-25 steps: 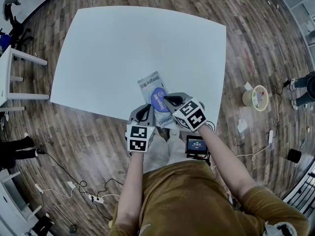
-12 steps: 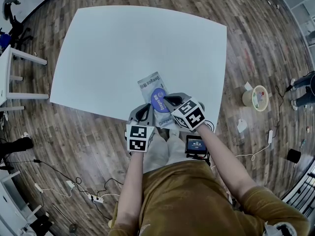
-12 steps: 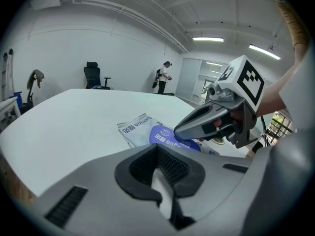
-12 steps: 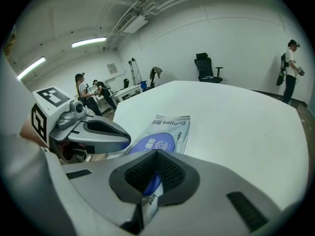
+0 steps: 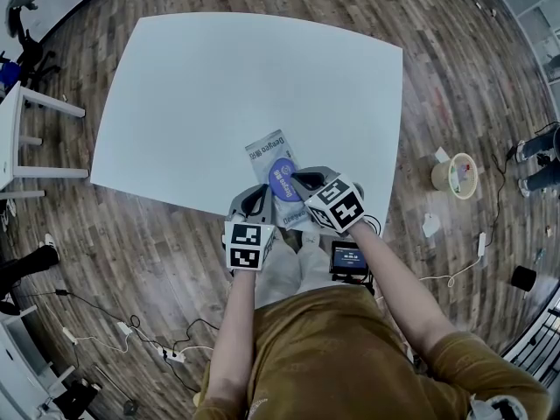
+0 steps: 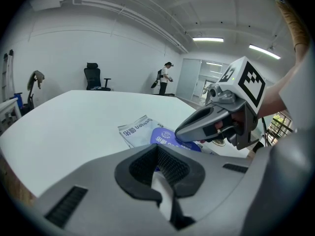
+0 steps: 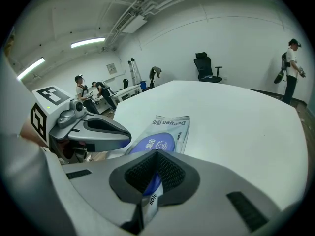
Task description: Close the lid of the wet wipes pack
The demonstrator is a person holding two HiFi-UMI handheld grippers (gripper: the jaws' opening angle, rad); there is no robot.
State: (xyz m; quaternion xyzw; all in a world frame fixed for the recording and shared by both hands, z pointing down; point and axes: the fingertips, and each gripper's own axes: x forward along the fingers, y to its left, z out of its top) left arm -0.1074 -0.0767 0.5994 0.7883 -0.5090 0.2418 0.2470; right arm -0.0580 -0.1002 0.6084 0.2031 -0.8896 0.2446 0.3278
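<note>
The wet wipes pack (image 5: 268,152) lies flat on the white table (image 5: 219,86), close to its front edge. Its blue oval lid (image 5: 281,176) lies down flat on the pack. My right gripper (image 5: 303,181) is shut, and its tip rests on the lid's near right part. The left gripper view shows that tip (image 6: 185,131) touching the lid (image 6: 166,137). My left gripper (image 5: 256,199) is shut just left of the pack's near end. In the right gripper view the pack (image 7: 173,125) and lid (image 7: 156,142) run under the right gripper (image 7: 156,175), with the left gripper (image 7: 126,133) alongside.
A small device with a screen (image 5: 350,258) sits below the table's front edge. A waste basket (image 5: 455,174) stands on the wood floor to the right, and cables (image 5: 149,331) lie to the left. An office chair (image 6: 95,77) and people stand far behind the table.
</note>
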